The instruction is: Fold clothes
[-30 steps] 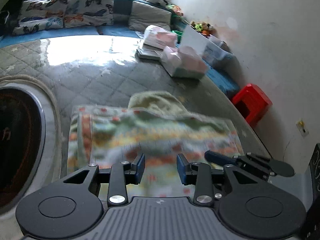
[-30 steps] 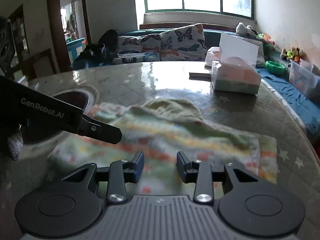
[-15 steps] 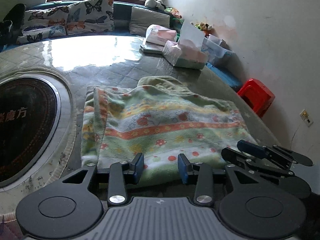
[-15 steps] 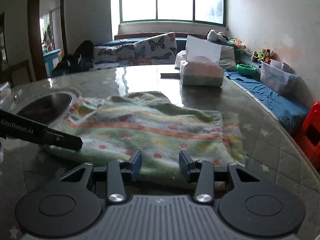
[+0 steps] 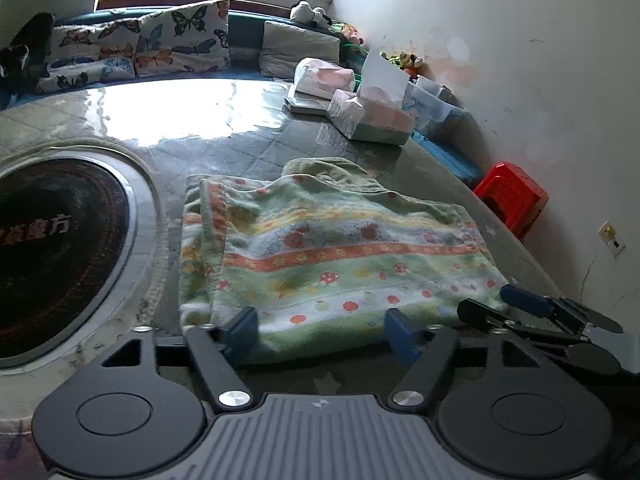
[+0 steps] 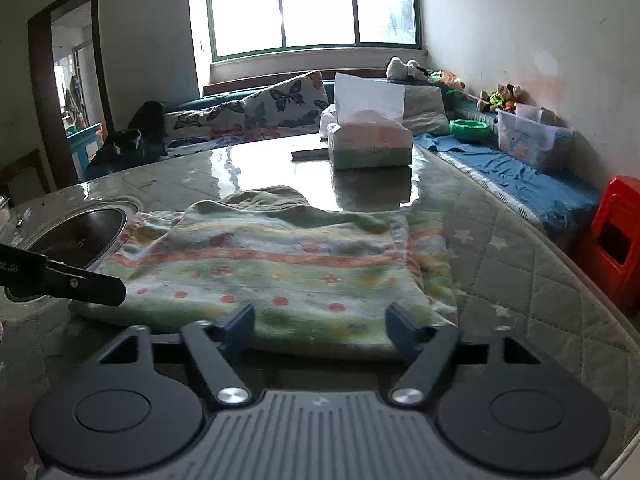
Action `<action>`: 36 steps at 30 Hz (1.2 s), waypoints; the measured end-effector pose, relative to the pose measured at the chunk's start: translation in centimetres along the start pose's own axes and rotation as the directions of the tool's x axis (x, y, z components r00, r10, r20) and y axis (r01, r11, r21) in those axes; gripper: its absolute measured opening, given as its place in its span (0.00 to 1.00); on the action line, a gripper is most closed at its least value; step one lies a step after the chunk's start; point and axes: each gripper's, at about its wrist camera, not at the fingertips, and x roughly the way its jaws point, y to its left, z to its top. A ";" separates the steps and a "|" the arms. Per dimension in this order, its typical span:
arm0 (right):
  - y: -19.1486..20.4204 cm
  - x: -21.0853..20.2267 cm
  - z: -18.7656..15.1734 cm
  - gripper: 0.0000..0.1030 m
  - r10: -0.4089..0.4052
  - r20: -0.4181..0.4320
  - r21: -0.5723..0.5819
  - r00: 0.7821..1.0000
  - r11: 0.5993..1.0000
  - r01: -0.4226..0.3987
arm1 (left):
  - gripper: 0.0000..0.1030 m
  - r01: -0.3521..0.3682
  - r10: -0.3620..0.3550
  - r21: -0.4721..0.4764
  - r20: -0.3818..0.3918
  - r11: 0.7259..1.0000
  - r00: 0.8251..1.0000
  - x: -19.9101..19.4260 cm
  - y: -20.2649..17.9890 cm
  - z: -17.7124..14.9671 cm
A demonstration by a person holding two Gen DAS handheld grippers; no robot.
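The folded towel (image 5: 320,256), green with orange bands and red dots, lies flat on the quilted table (image 5: 248,152), close to its near edge. In the left wrist view the left gripper (image 5: 322,330) has its blue-tipped fingers spread wide at the towel's near hem, clamping nothing. A round inset plate (image 5: 56,248) sits left of the towel; a tissue box (image 5: 372,116) stands toward the far edge. In the right wrist view the right gripper (image 6: 320,326) is likewise spread apart, empty, at the same near hem.
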 end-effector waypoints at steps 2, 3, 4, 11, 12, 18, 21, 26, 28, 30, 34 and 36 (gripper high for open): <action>0.3 -0.2 -0.1 0.87 -0.002 0.002 0.003 1.000 1.000 0.002 | 0.82 -0.007 0.007 0.008 0.007 1.000 1.000 -0.4 0.1 -0.2; 0.5 -0.3 -0.2 0.90 -0.008 0.004 0.004 1.000 1.000 0.008 | 0.86 -0.010 0.010 0.010 0.009 1.000 1.000 -0.6 0.2 -0.4; 0.6 -0.4 -0.2 0.94 -0.016 0.006 0.005 1.000 1.000 0.016 | 0.88 -0.014 0.013 0.011 0.012 1.000 1.000 -0.8 0.3 -0.5; 1.5 -1.4 -0.5 1.00 -0.056 0.033 0.014 0.998 0.998 0.056 | 0.96 -0.014 0.013 0.011 0.033 1.000 0.999 -1.9 0.9 -1.2; 1.6 -1.5 -0.5 1.00 -0.058 0.036 0.017 0.998 0.998 0.058 | 0.97 -0.013 0.013 0.013 0.040 1.000 0.999 -2.1 1.0 -1.3; 2.1 -2.1 -0.6 1.00 -0.058 0.048 0.042 0.997 0.998 0.056 | 1.00 -0.002 0.000 0.021 0.081 1.000 0.997 -3.3 1.2 -1.7; 2.4 -2.4 -0.6 1.00 -0.059 0.049 0.045 0.997 0.997 0.057 | 1.00 0.003 -0.005 0.021 0.077 1.000 0.997 -3.5 1.2 -1.9; 2.8 -2.8 -0.6 1.00 -0.067 0.056 0.048 0.996 0.997 0.065 | 1.00 0.000 -0.001 0.015 0.070 1.000 0.998 -3.8 1.4 -2.3; 2.9 -3.0 -0.6 1.00 -0.069 0.062 0.050 0.996 0.997 0.066 | 1.00 -0.014 0.014 0.012 0.060 1.000 0.998 -3.9 1.4 -2.4; 3.0 -3.1 -0.6 1.00 -0.070 0.068 0.051 0.995 0.996 0.067 | 1.00 -0.036 0.035 0.012 0.049 0.999 0.998 -3.9 1.5 -2.6; 3.4 -3.1 -0.8 1.00 -0.066 0.061 0.068 0.996 0.996 0.062 | 1.00 -0.070 0.069 0.024 0.037 0.997 0.997 -3.9 1.5 -3.0; 3.6 -3.2 -1.0 1.00 -0.064 0.057 0.077 0.996 0.995 0.060 | 1.00 -0.080 0.079 0.025 0.033 0.996 0.996 -4.0 1.6 -3.2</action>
